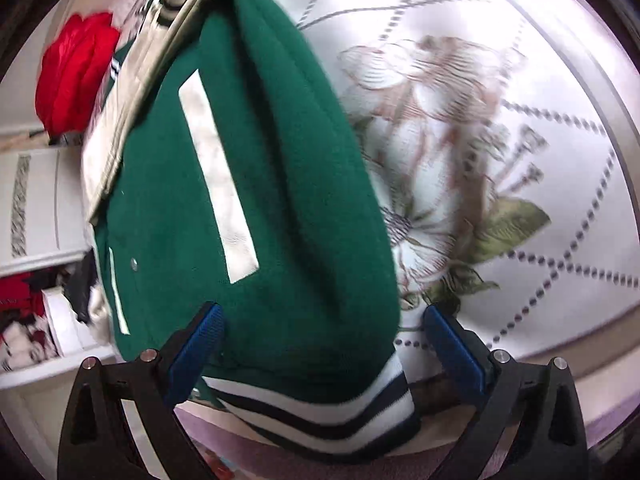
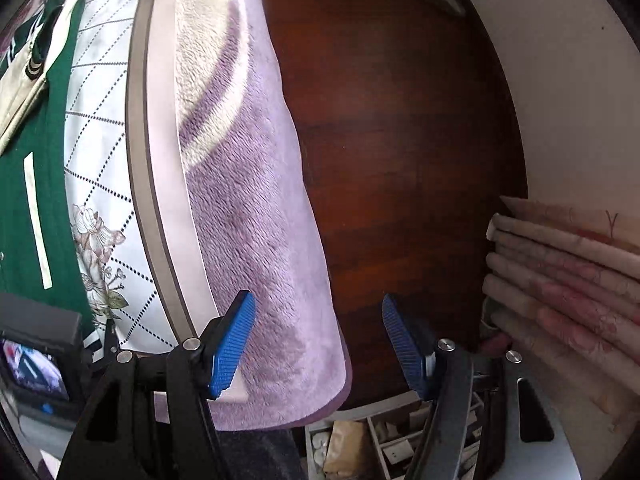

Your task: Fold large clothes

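The green jacket (image 1: 280, 184) is a matt, felt-like cloth with pale, faintly glossy strips and a ribbed knit hem in dark and white stripes. Under it the bedspread (image 1: 500, 128) is smooth printed fabric with a slight sheen. The purple blanket (image 2: 256, 216) is plush and fuzzy. The floor (image 2: 400, 140) looks like polished dark wood. Both grippers' blue pads (image 2: 234, 344) are ribbed, probably rubber, on matt black plastic arms with shiny metal pins. The folded quilts (image 2: 568, 272) are soft matt cloth.

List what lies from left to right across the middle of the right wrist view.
green jacket → floral quilted bedspread → lilac plush blanket → dark wooden floor → stack of folded pink fabric
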Tool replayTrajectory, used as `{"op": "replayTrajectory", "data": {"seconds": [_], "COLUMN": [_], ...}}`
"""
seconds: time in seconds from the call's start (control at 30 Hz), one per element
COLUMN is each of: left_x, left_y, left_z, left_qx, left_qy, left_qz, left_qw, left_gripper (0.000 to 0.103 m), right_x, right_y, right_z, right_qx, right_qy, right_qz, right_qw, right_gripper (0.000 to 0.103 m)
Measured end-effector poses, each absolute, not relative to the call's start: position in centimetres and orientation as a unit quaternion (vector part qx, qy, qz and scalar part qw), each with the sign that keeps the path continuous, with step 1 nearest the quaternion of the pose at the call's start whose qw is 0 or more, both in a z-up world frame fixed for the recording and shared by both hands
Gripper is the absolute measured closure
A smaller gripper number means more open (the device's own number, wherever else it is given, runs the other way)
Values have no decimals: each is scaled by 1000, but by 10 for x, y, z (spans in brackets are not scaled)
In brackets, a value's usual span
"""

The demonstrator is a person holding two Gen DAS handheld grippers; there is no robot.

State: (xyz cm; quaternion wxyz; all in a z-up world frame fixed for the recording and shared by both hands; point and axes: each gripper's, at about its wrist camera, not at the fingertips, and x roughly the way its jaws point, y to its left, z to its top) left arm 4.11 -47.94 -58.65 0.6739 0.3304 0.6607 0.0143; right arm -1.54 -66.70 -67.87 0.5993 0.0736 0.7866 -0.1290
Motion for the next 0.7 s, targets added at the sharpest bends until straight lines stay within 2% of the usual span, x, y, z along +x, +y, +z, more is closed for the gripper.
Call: {"op": "replayTrajectory", "data": {"seconds": [0.07, 0.13, 0.17, 0.23, 0.3, 0.37, 0.6, 0.7], "left_x": [48, 53, 60, 71, 77, 83, 95, 103], "left_y": [-471, -458, -442, -423, -409, -396, -363, -361], "left_z": [-577, -567, -559, -546, -531, -515, -490, -485], "left_qx": [330, 304, 267, 217, 227, 229, 203, 187], "left_qy": [645, 638, 648, 655, 639, 627, 623, 630], "left_qz": [16, 10, 11, 7, 8, 11, 40, 44], "left_qw": [689, 707, 713, 724, 735, 744, 754, 752], "left_gripper": [4, 51, 83, 86, 87, 88, 88, 88], "right_x": [-1, 18, 28, 54, 90, 134, 277, 314], "right_y": [-647, -636, -632, -625, -617, -603, -530, -508], "right_z": [-687, -691, -690, -692, -705, -728, -801, -813], "right_qx": [86, 114, 136, 207, 317, 396, 449, 459], "right_qy": [784, 774, 766, 741, 703, 674, 664, 664], "right_qz": [-124, -98, -75, -9, 78, 135, 234, 233], "right_qw": [602, 615, 624, 639, 632, 608, 551, 542], "right_gripper": [35, 35, 35, 35, 33, 19, 19, 19]}}
